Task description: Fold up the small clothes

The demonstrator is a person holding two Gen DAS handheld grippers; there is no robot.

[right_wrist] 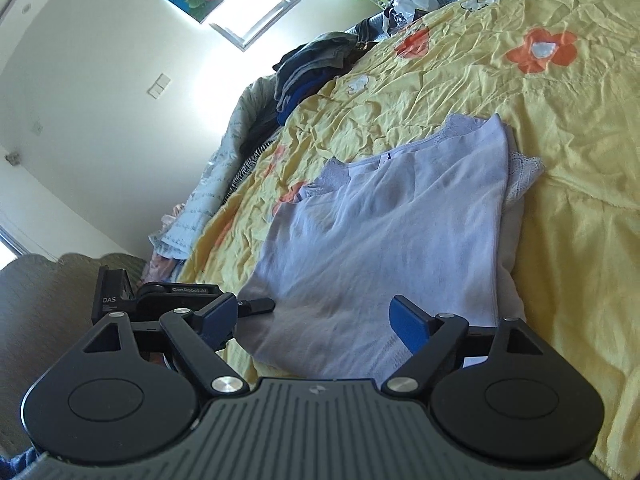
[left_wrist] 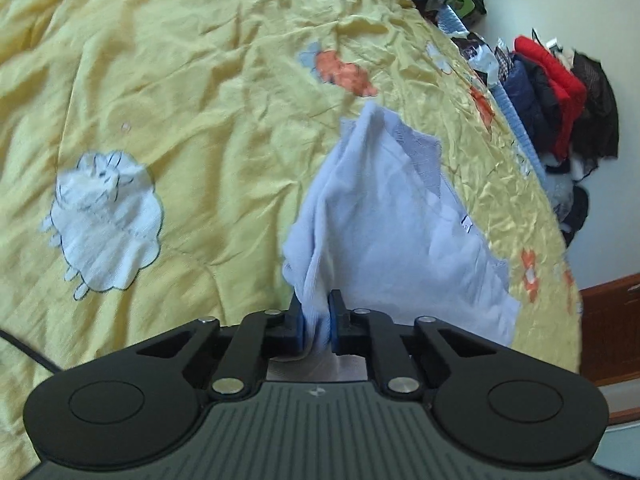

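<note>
A pale lilac top with lace sleeves (right_wrist: pixel 384 232) lies on the yellow quilt (right_wrist: pixel 560 128), its right side folded over along a straight edge. In the left wrist view my left gripper (left_wrist: pixel 317 320) is shut on the bunched hem of the lilac top (left_wrist: pixel 384 224), which stretches away from the jaws. In the right wrist view my right gripper (right_wrist: pixel 316 320) is open and empty just above the top's near hem, its blue pads (right_wrist: pixel 408 322) wide apart. The left gripper's body (right_wrist: pixel 180 300) shows at the top's left hem corner.
The quilt (left_wrist: pixel 180 100) has sheep and orange flower patches. Piles of dark and red clothes (left_wrist: pixel 560 92) line the bed's far edge by the wall. More folded dark clothes (right_wrist: pixel 312 68) and a window are at the far side. A wooden board (left_wrist: pixel 608 328) stands by the bed.
</note>
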